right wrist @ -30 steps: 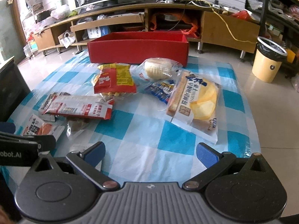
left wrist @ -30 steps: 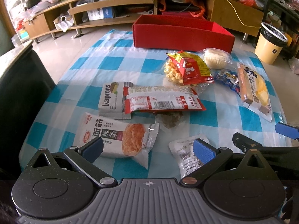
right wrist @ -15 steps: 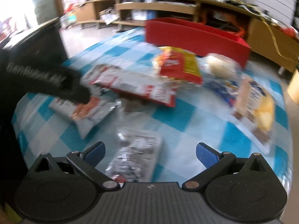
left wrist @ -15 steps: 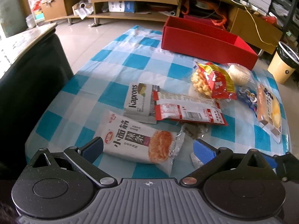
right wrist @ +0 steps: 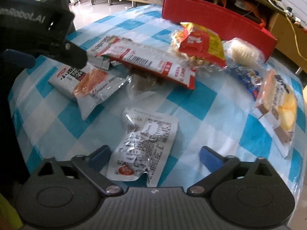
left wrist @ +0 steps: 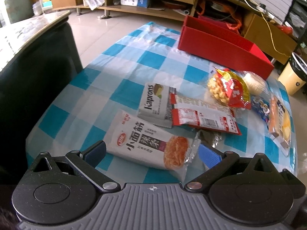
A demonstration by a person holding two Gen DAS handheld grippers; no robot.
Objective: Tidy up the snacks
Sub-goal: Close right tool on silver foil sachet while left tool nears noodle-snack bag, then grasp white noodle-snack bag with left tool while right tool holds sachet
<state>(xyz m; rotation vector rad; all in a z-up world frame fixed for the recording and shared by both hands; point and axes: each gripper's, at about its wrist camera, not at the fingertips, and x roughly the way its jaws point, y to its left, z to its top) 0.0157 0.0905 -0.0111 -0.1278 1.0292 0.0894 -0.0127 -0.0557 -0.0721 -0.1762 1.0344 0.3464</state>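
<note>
Two grippers spread wide: our left gripper (left wrist: 151, 151) frames the spicy-strip packet (left wrist: 151, 143); our right gripper (right wrist: 154, 154) frames the silver pouch (right wrist: 144, 143). We judge both lined up for pickup toward the red box (left wrist: 220, 42)

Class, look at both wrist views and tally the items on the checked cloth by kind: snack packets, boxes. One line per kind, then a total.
Snack packets: 9 (noodle snack, Kaprons, long red-white pack, dark clear pack, popcorn bag, bun, blue pack, bread, silver pouch)
Boxes: 1 (red box)
Total: 10
</note>
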